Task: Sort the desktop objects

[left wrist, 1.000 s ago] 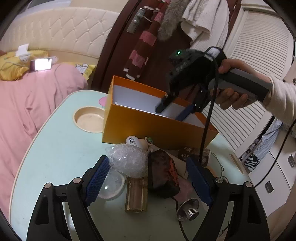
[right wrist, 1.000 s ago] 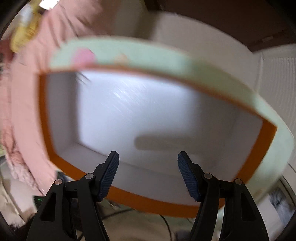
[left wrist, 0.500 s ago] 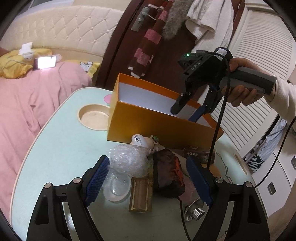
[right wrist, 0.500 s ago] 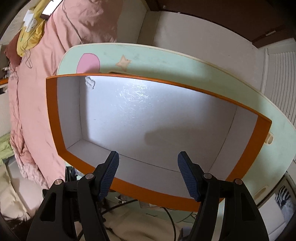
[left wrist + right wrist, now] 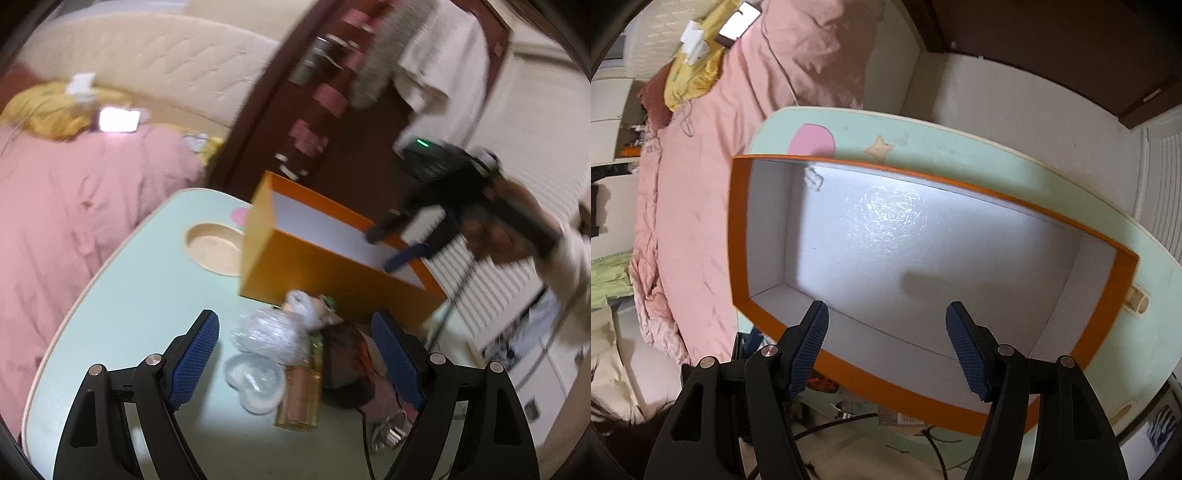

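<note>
An open orange box with a white inside stands on the mint-green table; its inside looks bare in the right wrist view. In front of it lies a pile: a crumpled clear plastic bag, a small white doll, a clear heart-shaped lid, an amber bottle, a dark brown pouch and a metal knob. My left gripper is open above the pile, holding nothing. My right gripper is open and empty over the box; it also shows in the left wrist view.
A round recess is set in the table left of the box. A pink bed lies to the left, with a lit phone on it. A dark door and louvred cupboard doors stand behind.
My right gripper has lifted away from the box, so more of the box and table shows. My left gripper has drawn back slightly from the pile. Both stay open.
</note>
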`<move>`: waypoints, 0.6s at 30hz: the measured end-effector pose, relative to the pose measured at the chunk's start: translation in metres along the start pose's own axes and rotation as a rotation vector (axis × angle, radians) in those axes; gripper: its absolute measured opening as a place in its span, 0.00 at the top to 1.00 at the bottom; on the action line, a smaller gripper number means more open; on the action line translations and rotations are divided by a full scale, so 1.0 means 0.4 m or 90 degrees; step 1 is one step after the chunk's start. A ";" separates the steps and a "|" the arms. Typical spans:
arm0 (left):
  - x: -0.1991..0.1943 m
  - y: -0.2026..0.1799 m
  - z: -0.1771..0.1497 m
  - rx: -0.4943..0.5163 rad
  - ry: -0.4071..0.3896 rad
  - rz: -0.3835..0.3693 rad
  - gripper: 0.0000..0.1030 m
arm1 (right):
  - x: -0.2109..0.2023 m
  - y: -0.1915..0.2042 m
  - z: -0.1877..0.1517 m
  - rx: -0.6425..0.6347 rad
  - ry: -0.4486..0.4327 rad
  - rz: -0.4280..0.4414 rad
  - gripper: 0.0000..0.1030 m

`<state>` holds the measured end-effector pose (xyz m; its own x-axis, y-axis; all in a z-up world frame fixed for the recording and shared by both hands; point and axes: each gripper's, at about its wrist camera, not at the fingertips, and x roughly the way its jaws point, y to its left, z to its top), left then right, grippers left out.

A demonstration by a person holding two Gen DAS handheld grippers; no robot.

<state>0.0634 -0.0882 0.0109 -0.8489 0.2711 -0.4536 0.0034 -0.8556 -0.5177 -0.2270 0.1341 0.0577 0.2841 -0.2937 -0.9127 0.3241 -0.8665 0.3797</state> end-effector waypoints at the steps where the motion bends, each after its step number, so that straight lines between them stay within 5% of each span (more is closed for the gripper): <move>1: 0.003 0.011 0.003 -0.017 0.006 0.000 0.18 | -0.001 0.001 -0.012 -0.004 -0.014 0.006 0.35; 10: 0.007 0.054 0.019 -0.084 0.007 0.018 0.18 | -0.077 0.060 -0.192 -0.136 -0.212 0.053 0.35; 18: -0.007 0.030 0.007 -0.031 0.005 0.061 0.18 | -0.005 0.017 -0.396 -0.093 -0.444 -0.034 0.35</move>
<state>0.0643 -0.1003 0.0079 -0.8397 0.1925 -0.5078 0.1105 -0.8550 -0.5068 -0.0824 0.1925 0.0859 -0.3631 -0.4839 -0.7962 0.4528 -0.8385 0.3031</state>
